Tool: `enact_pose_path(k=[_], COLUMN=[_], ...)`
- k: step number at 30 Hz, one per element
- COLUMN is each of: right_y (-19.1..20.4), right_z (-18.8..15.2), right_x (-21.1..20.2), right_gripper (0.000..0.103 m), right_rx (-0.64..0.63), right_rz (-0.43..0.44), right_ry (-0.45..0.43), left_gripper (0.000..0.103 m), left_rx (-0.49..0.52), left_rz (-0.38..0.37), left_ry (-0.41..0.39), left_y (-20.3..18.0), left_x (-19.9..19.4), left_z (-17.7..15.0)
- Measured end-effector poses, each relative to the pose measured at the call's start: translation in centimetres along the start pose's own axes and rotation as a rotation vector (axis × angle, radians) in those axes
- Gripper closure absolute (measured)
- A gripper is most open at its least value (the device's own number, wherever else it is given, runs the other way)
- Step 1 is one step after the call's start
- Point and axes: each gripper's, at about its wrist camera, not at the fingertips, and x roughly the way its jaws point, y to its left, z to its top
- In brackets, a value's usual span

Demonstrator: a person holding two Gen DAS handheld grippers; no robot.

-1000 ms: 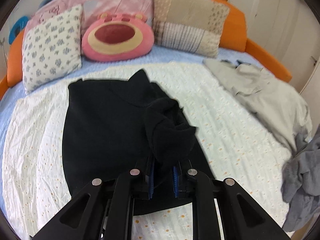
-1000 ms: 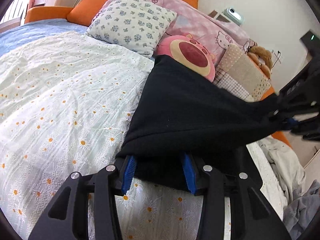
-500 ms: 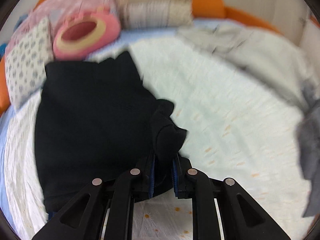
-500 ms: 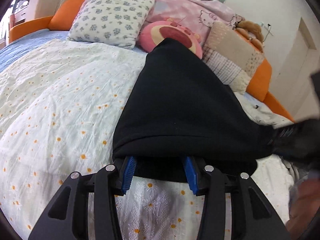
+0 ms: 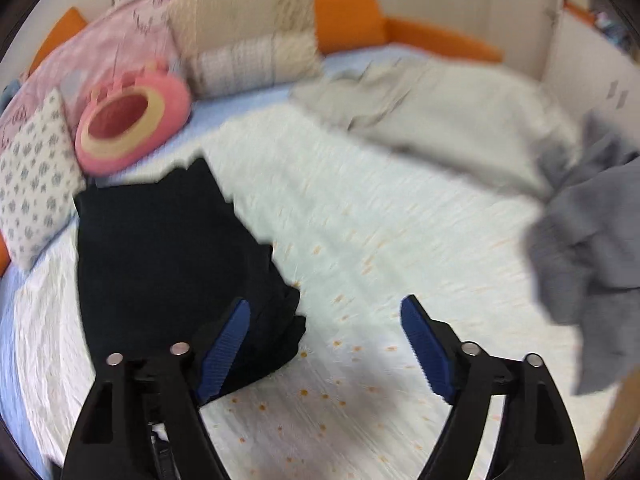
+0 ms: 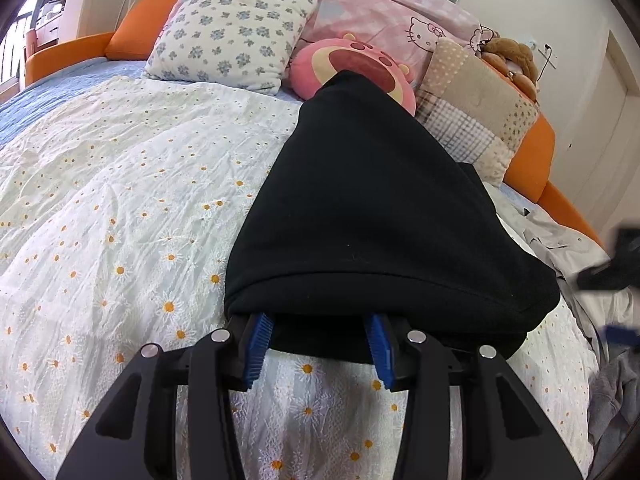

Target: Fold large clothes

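A black garment point(image 5: 168, 248) lies folded on the white daisy-print bedspread point(image 5: 380, 240). My left gripper point(image 5: 326, 332) is wide open and empty, just right of the garment's near corner; this view is blurred. In the right wrist view the black garment point(image 6: 368, 224) drapes over my right gripper point(image 6: 318, 334), whose blue pads stand apart under its near edge; the fingertips are hidden by the cloth.
Pillows and a pink plush cushion point(image 5: 132, 128) line the orange headboard point(image 6: 132, 36). A beige garment point(image 5: 440, 120) and a grey garment point(image 5: 592, 248) lie at the bed's right side. A blurred black and blue object point(image 6: 616, 272) shows at the right edge.
My left gripper has opened and let go of the black cloth, and swung to the right. The garment now lies flatter. My right gripper has stayed under the garment's edge.
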Motion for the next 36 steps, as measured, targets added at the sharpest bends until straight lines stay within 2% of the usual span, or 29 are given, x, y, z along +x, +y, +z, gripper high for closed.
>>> enact_pose_path(k=[3, 5, 7, 12, 16, 19, 21, 23, 24, 25, 26, 27, 29, 30, 31, 32, 34, 36], right_y=[-1.3, -2.3, -3.6, -7.8, -11.9, -14.7, -16.4, -17.7, -18.5, -19.0, -19.8, -20.4, -21.3, -21.8, -22.4, -22.8, -23.3, -23.2], right_z=[-0.1, -0.4, -1.2, -4.2, -5.3, -5.3, -4.8, -4.0, -3.5, -3.0, -2.2, -1.5, -0.2, 0.7, 1.3, 2.0, 2.4, 2.3], right_x=[-0.6, -1.3, -2.2, -5.4, -7.0, -7.9, -8.5, -8.8, -8.9, -8.8, -8.6, -8.2, -7.5, -6.7, -5.9, -4.6, -2.5, -0.2], right_gripper=[0.060, 0.055, 0.027, 0.027, 0.027, 0.027, 0.027, 0.027, 0.027, 0.027, 0.028, 0.028, 0.038, 0.056, 0.066, 0.068, 0.083, 0.083], right_rx=[0.007, -0.001, -0.007, 0.018, 0.096, 0.178, 0.221, 0.256, 0.283, 0.298, 0.321, 0.334, 0.358, 0.370, 0.385, 0.405, 0.432, 0.443], right_rz=[0.078, 0.127, 0.157, 0.133, 0.118, 0.132, 0.137, 0.144, 0.160, 0.174, 0.194, 0.211, 0.236, 0.244, 0.259, 0.270, 0.299, 0.324], right_ry=[-0.001, 0.018, 0.039, 0.017, 0.028, 0.025, 0.005, -0.018, -0.035, -0.043, -0.051, -0.059, -0.077, -0.078, -0.072, -0.053, -0.027, 0.008], left_gripper=[0.013, 0.011, 0.011, 0.010, 0.010, 0.010, 0.010, 0.010, 0.010, 0.008, 0.003, 0.003, 0.003, 0.003, 0.003, 0.003, 0.003, 0.003], left_rx=[-0.006, -0.032, -0.072, -0.172, -0.332, -0.385, -0.381, -0.337, -0.329, -0.342, -0.412, -0.457, -0.412, -0.403, -0.405, -0.408, -0.406, -0.399], left_rz=[-0.033, -0.045, -0.048, 0.010, 0.015, 0.004, 0.004, 0.065, 0.071, 0.072, 0.022, -0.011, 0.035, 0.051, 0.053, 0.048, 0.047, 0.061], left_ry=[-0.088, -0.131, -0.153, -0.149, -0.114, -0.083, -0.067, 0.023, 0.084, 0.107, 0.054, -0.005, -0.029, -0.038, -0.044, -0.046, -0.056, -0.068], left_y=[2.1, 4.9, 8.5, 16.1, 21.8, 22.4, 21.9, 21.0, 20.6, 20.7, 21.4, 22.0, 21.2, 20.9, 20.9, 21.0, 21.1, 20.8], left_x=[-5.5, -8.7, -11.1, -11.5, -6.4, -2.2, 0.3, 3.7, 5.7, 7.4, 7.7, 7.5, 7.2, 7.1, 7.1, 7.1, 7.0, 6.9], left_z=[1.3, 1.7, 1.8, 0.6, -3.6, -6.9, -8.4, -10.2, -11.2, -12.7, -13.9, -14.8, -14.9, -15.0, -15.0, -15.1, -15.2, -15.3])
